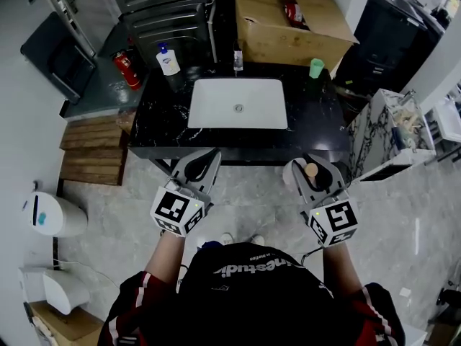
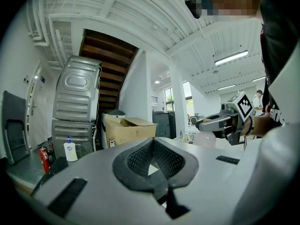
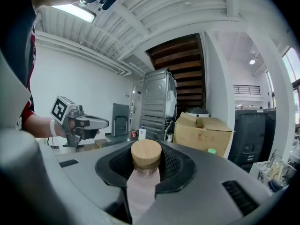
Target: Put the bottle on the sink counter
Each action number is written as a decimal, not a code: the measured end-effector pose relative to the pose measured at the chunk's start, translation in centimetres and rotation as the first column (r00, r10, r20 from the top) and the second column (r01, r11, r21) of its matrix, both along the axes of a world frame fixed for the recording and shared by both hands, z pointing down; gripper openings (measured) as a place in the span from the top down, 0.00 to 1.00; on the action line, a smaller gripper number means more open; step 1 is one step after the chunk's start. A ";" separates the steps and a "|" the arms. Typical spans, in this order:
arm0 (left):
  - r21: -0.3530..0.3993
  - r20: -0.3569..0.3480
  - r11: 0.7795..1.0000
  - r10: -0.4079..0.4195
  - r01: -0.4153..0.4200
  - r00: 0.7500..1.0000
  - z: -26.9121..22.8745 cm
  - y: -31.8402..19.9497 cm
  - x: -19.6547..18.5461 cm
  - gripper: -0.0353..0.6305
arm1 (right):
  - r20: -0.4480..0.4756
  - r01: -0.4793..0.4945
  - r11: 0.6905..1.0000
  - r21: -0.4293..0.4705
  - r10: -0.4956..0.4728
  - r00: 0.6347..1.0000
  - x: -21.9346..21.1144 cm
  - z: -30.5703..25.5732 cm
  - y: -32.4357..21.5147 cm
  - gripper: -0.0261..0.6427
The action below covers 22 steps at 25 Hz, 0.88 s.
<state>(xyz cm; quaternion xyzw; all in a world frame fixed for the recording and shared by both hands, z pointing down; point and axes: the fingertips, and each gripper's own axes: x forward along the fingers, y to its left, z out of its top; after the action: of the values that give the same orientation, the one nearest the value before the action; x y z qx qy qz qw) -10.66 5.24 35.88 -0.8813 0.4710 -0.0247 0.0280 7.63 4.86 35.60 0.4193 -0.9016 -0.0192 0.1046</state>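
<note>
Held upright by its neck in the right gripper's (image 1: 312, 163) part-spread jaws, the pale pink bottle with a wooden cap (image 3: 144, 182) hangs short of the black marble sink counter (image 1: 162, 114), so carry it level onto bare stone beside the white basin (image 1: 238, 103) (left gripper (image 2: 152, 146): jaws together, empty).

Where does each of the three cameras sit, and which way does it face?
Head view: on the person's head, facing steeply down at the sink counter; forearms, left claw, right claw show.
Left gripper view: on the left claw, level along its empty jaws toward the cardboard box; right hand shows.
Right gripper view: on the right claw, along jaws gripping the bottle; left hand shows.
Shared: both gripper views show the cardboard box.
</note>
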 end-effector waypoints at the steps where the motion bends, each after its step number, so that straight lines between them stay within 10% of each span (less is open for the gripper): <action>1: 0.001 0.004 1.000 -0.004 0.004 1.000 0.0 0.2 0.4 0.92 | 0.000 0.010 1.000 0.000 -0.010 1.000 0.3 0.1 0.2 0.76; 22: -0.040 0.011 0.999 -0.035 0.035 0.999 1.9 -5.0 2.0 0.92 | 0.048 0.000 1.000 -0.024 0.001 0.999 2.5 1.9 -5.2 0.76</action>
<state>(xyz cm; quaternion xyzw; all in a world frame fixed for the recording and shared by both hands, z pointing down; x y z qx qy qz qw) -8.68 0.19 37.81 -0.8732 0.4857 -0.0393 0.0126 10.13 -0.33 37.48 0.4187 -0.9038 0.0019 0.0882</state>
